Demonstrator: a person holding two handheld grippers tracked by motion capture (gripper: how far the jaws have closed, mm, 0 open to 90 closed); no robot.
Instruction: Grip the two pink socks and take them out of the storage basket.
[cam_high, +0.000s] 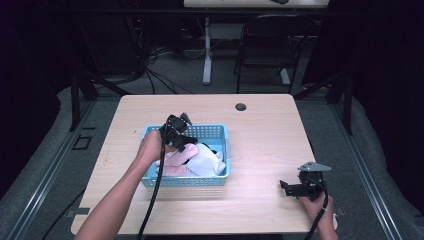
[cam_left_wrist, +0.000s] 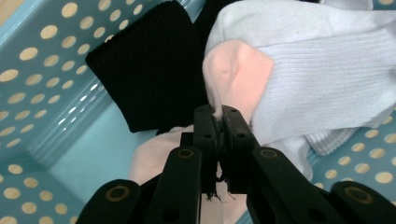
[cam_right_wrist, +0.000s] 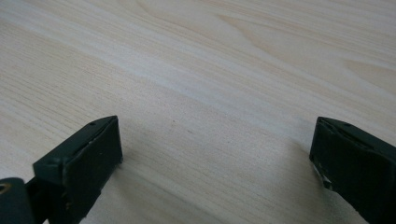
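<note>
Wooden table (cam_high: 260, 125): left gripper (cam_left_wrist: 218, 122) pinches a pink sock (cam_left_wrist: 238, 77) to lift it from the basket (cam_high: 212, 132); right gripper (cam_right_wrist: 215, 154) rests wide open.

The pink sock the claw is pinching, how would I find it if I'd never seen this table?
Look for the blue basket on the wooden table; socks are piled inside. The pink sock lies on that pile, against a white sock and beside a black sock. It is the only peach-pink one, and the left claw is shut on its edge.
</note>
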